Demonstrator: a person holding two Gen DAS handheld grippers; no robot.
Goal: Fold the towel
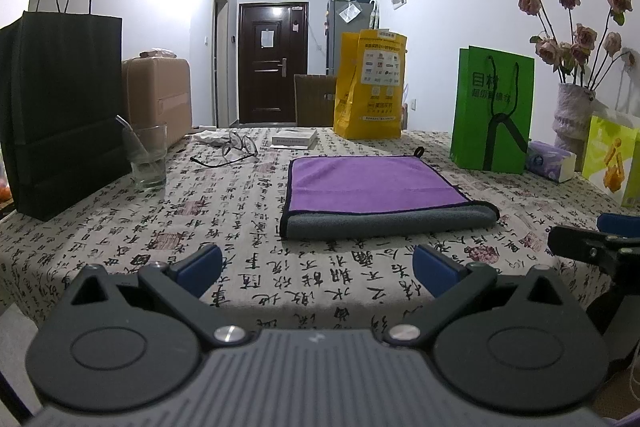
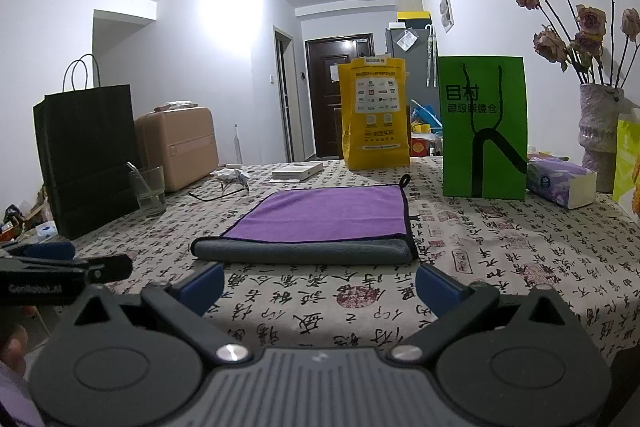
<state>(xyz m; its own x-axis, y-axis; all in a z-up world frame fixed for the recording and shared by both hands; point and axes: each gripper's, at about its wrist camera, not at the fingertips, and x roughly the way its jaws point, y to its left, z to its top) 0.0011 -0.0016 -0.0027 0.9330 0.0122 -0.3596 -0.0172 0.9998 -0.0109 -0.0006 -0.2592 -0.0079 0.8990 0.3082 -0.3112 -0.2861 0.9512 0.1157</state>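
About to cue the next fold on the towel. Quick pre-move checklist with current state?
1. Left gripper jaws open, nothing held: ok.
2. Right gripper jaws open, nothing held: ok.
3. Towel flat on the tablecloth, already folded over along the near edge: ok.
4. Nothing lying on the towel: ok.
5. Glass and glasses apart from the towel: ok.
6. Far corners aligned: cannot tell.

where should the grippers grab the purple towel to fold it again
Probably the two near corners of the towel, along its thick grey folded edge, coming in low from the near side. That rolled edge stands proud of the tablecloth, so a finger can slide under. The left gripper and right gripper are both open, short of it, facing that edge.
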